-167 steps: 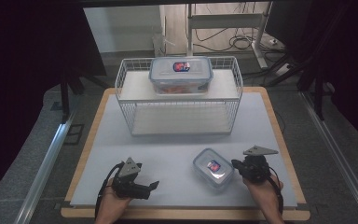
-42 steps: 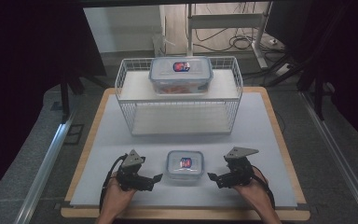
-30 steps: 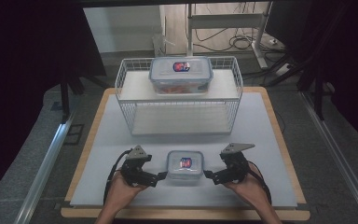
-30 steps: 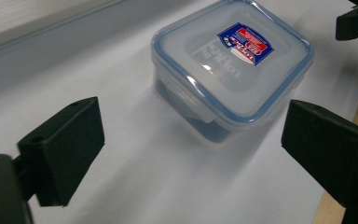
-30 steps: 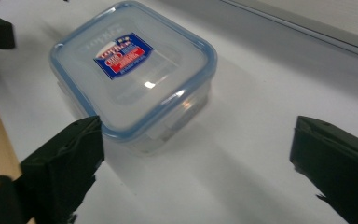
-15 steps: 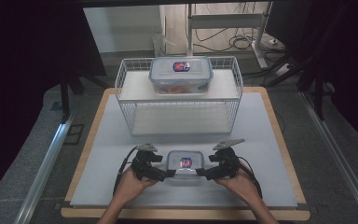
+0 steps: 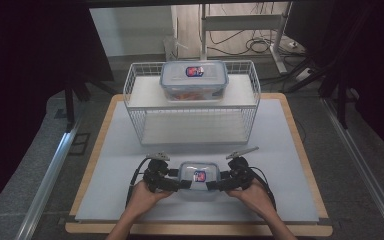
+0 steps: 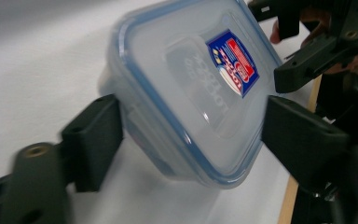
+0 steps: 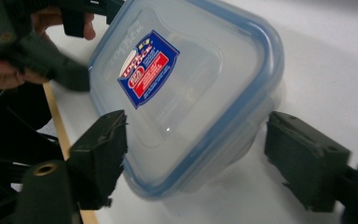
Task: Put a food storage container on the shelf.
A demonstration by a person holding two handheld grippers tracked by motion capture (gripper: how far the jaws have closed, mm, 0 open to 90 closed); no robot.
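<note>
A small clear lidded container (image 7: 198,176) with a blue seal and a red-and-blue label lies on the white mat near the front edge. My left gripper (image 7: 178,184) reaches in from its left and my right gripper (image 7: 215,185) from its right. In the left gripper view the container (image 8: 191,93) sits between the left gripper's (image 8: 193,135) jaws, which have just been closing and touch its sides. In the right gripper view the container (image 9: 182,88) is likewise clasped by the right gripper (image 9: 196,140), whose jaws have also just been closing.
A white wire rack (image 7: 136,102) stands at the back of the mat, with a larger lidded container (image 7: 194,80) on its top shelf. The wooden board's edge (image 7: 200,229) runs just behind my hands. Open mat lies between the rack and the small container.
Both grippers came inward from either side of the small container and their jaws narrowed onto it. Earlier still, the container was shifted from the front right to the front centre.
</note>
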